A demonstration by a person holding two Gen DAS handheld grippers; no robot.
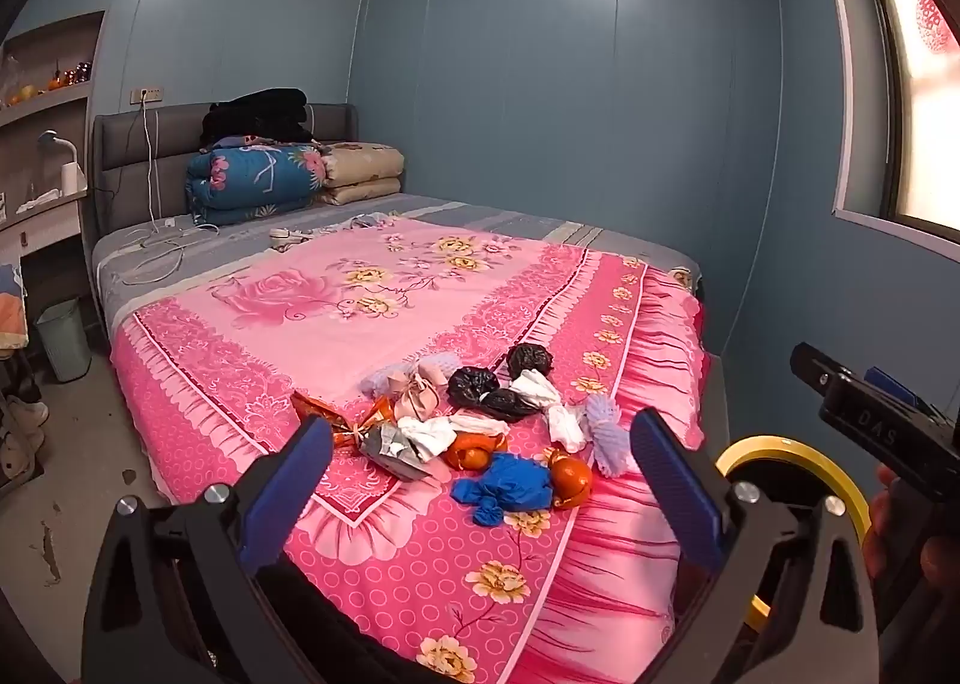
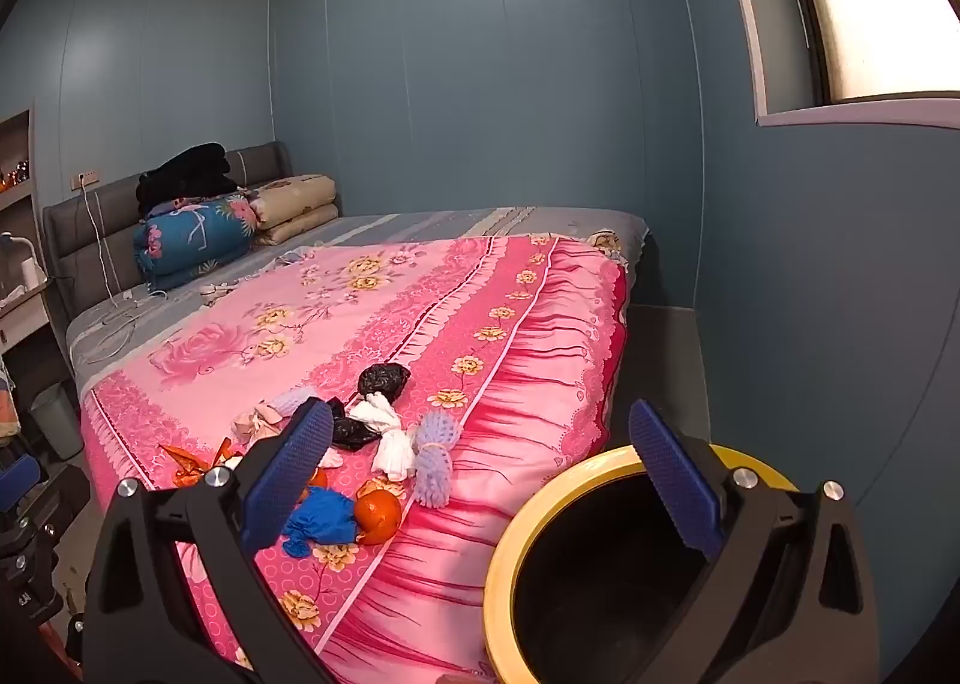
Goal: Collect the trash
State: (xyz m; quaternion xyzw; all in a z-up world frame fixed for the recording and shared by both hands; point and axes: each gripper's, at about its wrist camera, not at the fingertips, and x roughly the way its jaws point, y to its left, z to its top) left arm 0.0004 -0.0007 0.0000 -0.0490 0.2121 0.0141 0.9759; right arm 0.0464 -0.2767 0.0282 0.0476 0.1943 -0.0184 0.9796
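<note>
None collected yet: knotted trash bundles (image 1: 480, 432) all lie clustered on the bed (image 1: 336, 324); yellow-rimmed bin (image 2: 600, 576) beside it looks empty. Left hand-held gripper (image 1: 480, 480) and right hand-held gripper (image 2: 480, 480) both spread apart, holding nothing.

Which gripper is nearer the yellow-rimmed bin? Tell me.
Right. The right gripper hangs open right over the yellow-rimmed bin; the left gripper is open over the bed's trash pile, bin at its right.
</note>
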